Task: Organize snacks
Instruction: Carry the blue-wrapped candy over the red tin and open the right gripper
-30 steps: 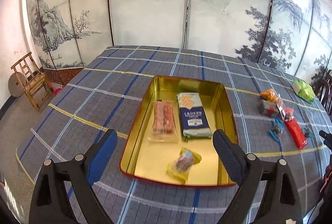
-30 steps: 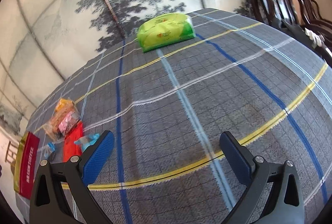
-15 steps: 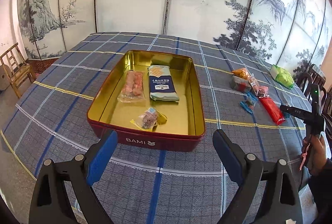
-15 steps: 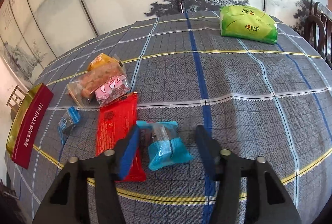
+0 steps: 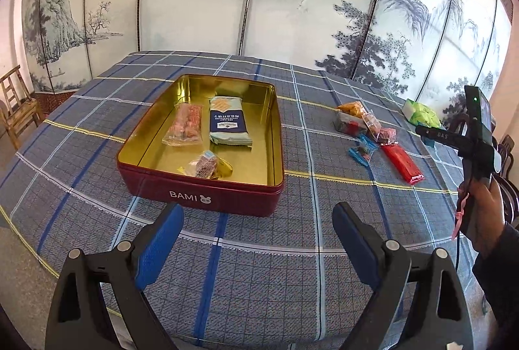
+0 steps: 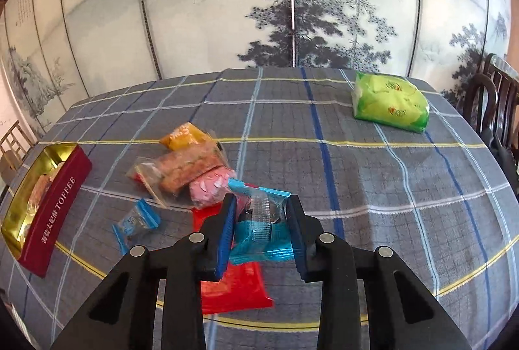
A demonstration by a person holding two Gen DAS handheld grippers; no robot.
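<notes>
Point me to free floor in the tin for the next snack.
Bare: the tin floor along its right wall, right of the blue pack, and its near-left corner. Crowded: the centre, and the loose pile outside it.

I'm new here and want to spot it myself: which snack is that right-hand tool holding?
Start at the red tin on the checked tablecloth, then go to the loose snack pile beside it. In front of the pile, the right gripper is shut on a blue packet. It is the only snack between blue pads, with a clear ribbed tray showing inside.
</notes>
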